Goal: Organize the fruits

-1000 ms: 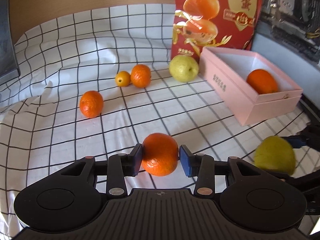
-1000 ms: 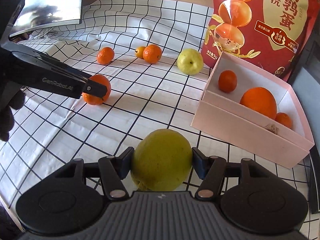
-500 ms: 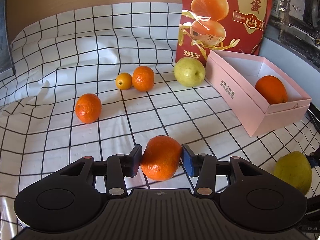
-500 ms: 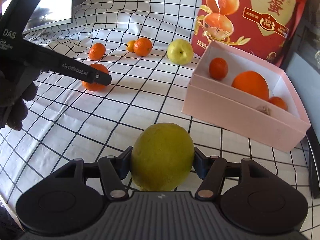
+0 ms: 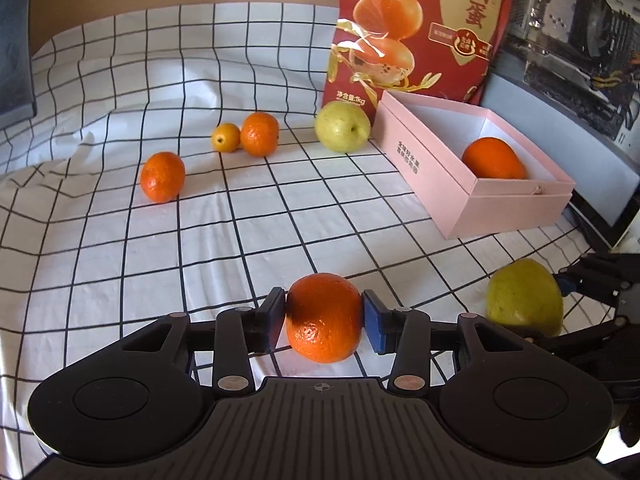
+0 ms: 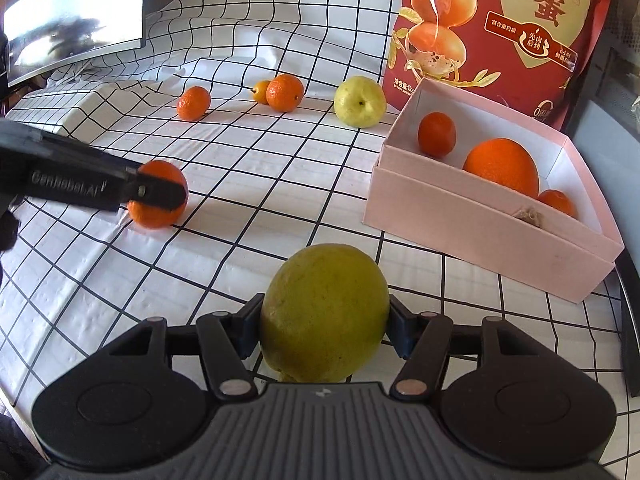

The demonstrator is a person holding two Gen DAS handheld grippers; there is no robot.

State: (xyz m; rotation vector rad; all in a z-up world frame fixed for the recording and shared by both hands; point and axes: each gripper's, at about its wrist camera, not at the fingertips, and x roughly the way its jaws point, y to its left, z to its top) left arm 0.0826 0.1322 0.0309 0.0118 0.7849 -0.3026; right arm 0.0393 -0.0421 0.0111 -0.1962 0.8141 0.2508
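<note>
In the left wrist view, the left gripper [image 5: 323,317] sits at lower centre with a round orange tangerine [image 5: 323,317] between its blue pads. Its jaws have just been closing, and both pads now touch the fruit's sides, so it grasps the tangerine, which appears to rest on the white black-gridded cloth [image 5: 160,240].

In the right wrist view, the right gripper [image 6: 324,322] at lower centre is clenched on a large yellow-green citrus fruit [image 6: 324,312].

The open pink cardboard box [image 6: 460,220] lies at right, holding a big orange [image 6: 502,168] and two small tangerines. Behind it stands a red printed snack bag [image 6: 520,32]. A pale yellow pear [image 6: 360,102] lies just left of the box.
</note>
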